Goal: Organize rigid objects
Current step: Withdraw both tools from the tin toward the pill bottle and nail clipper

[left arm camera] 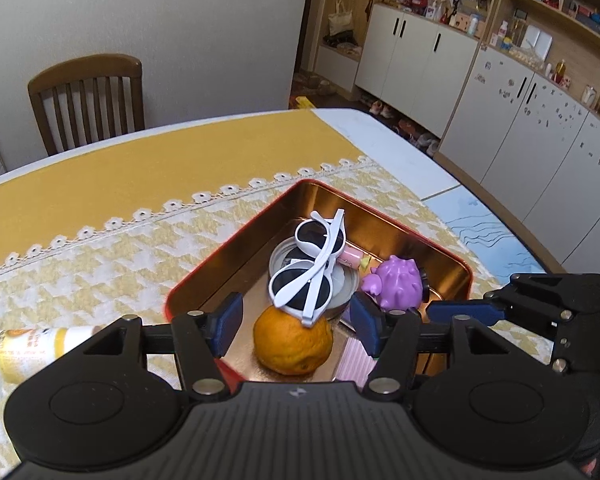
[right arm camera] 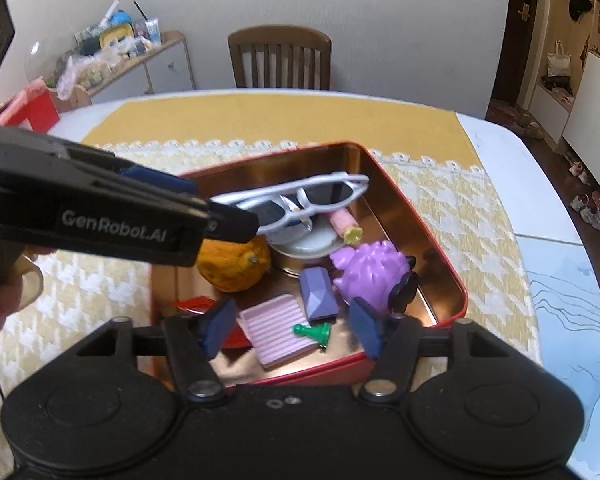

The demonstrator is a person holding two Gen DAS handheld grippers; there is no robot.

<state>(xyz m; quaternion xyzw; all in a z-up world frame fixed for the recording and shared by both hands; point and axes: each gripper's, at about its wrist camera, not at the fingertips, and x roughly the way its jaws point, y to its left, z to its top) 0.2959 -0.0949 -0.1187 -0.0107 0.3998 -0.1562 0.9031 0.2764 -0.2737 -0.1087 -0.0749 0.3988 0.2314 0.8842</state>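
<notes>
While both claws hover over the red tin (right arm camera: 456, 280) on the worktop (left arm camera: 100, 184), the left claw (left arm camera: 296, 320) and right claw (right arm camera: 292, 330) stand wide open, gripping nothing. White sunglasses (left arm camera: 316, 264) rest on a round can (left arm camera: 346, 280) inside the tin, touching an orange (left arm camera: 292, 342); a purple toy (right arm camera: 370, 276) lies beside them. A tube (left arm camera: 32, 350) lies just outside the tin's left edge.
</notes>
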